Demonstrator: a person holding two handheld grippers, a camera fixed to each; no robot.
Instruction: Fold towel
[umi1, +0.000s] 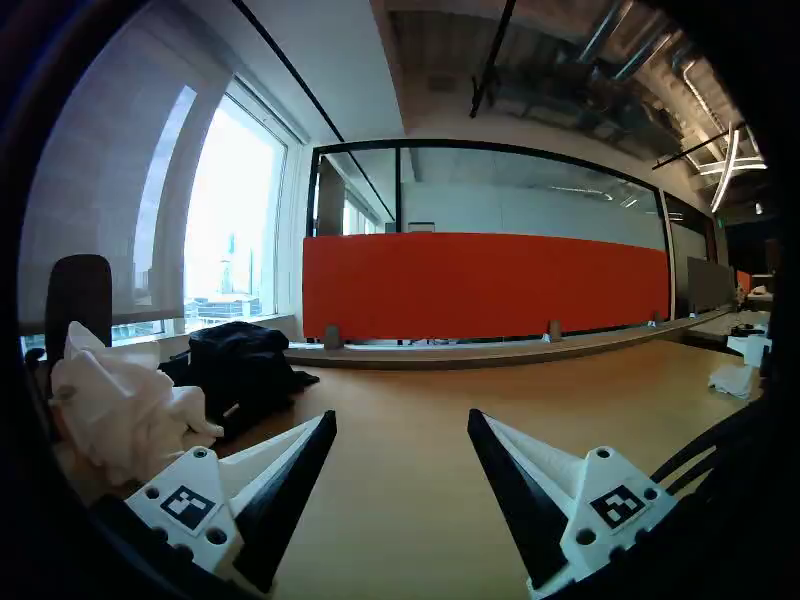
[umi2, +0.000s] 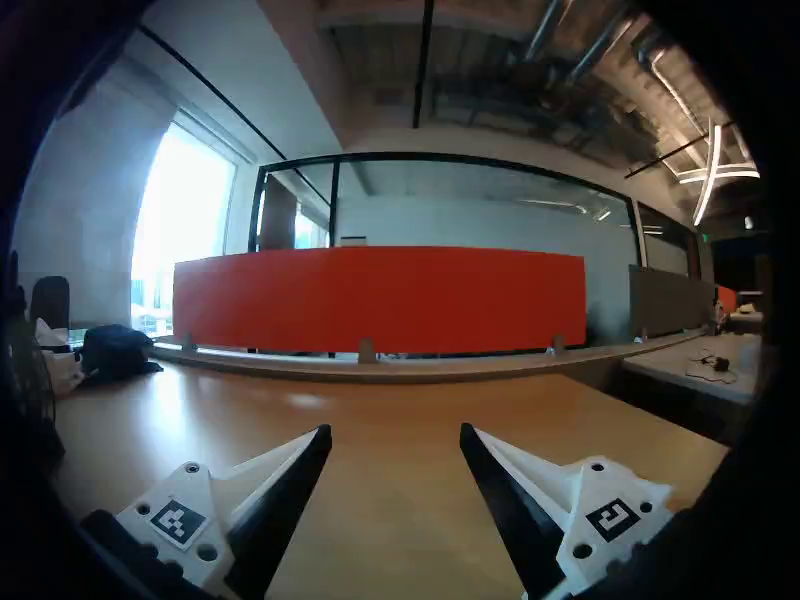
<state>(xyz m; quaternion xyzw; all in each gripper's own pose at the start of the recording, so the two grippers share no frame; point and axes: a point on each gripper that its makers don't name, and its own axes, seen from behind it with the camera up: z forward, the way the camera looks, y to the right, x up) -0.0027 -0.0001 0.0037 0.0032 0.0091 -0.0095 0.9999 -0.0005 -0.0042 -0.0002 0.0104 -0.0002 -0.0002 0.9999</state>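
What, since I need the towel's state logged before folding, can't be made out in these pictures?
Left gripper view: the white crumpled cloth is cut off by the left edge; full shape unclear.
Left gripper view: the black bundle is too dark to identify.
Right gripper view: small items on the side desk are too small to name.

Probably an office: desks (umi1: 560, 390), orange divider (umi1: 480, 285).

No words, numbers or brands can be read
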